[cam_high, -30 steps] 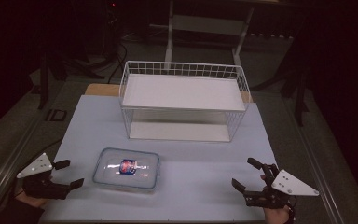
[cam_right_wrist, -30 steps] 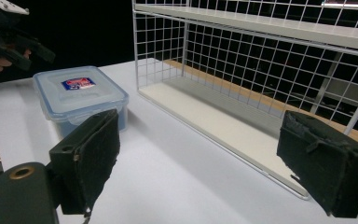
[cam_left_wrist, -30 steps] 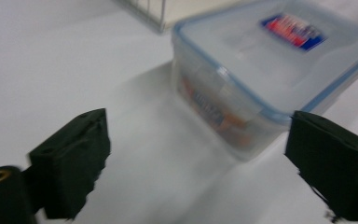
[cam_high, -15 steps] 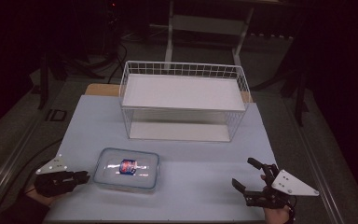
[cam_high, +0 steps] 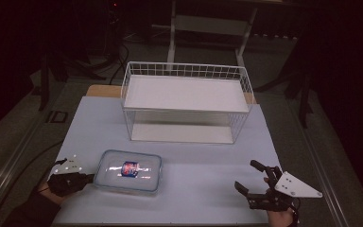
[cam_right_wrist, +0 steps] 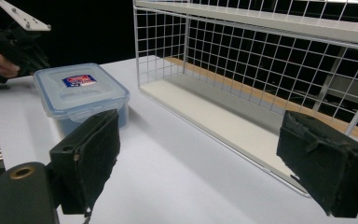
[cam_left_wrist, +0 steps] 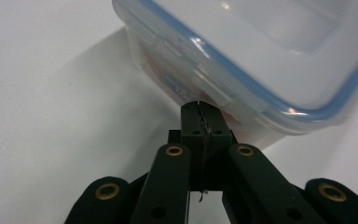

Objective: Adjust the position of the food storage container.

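A clear plastic box (cam_high: 128, 171) with a blue-rimmed lid and a red and blue label lies at the front left of the pale table (cam_high: 208, 158). My left gripper (cam_high: 90, 178) is shut, with its tips against the box's left side. In the left gripper view the jaws are pressed flat together with nothing between them, and the left gripper (cam_left_wrist: 200, 108) touches the box (cam_left_wrist: 261, 51) just under a lid latch. My right gripper (cam_high: 248, 176) stands open at the front right, well apart from the box. The right gripper view shows the right gripper (cam_right_wrist: 205, 158) with its pads wide apart, and the box (cam_right_wrist: 81, 91) beyond them.
A white wire rack (cam_high: 185, 101) with a white shelf on top stands at the middle back of the table; it also fills the right of the right gripper view as the rack (cam_right_wrist: 261, 70). Beside the box, a hand holds the left gripper (cam_right_wrist: 21, 35).
My left gripper was open a second ago; it has shut and moved right until its tips reach the box's left side. The right gripper has stayed put.
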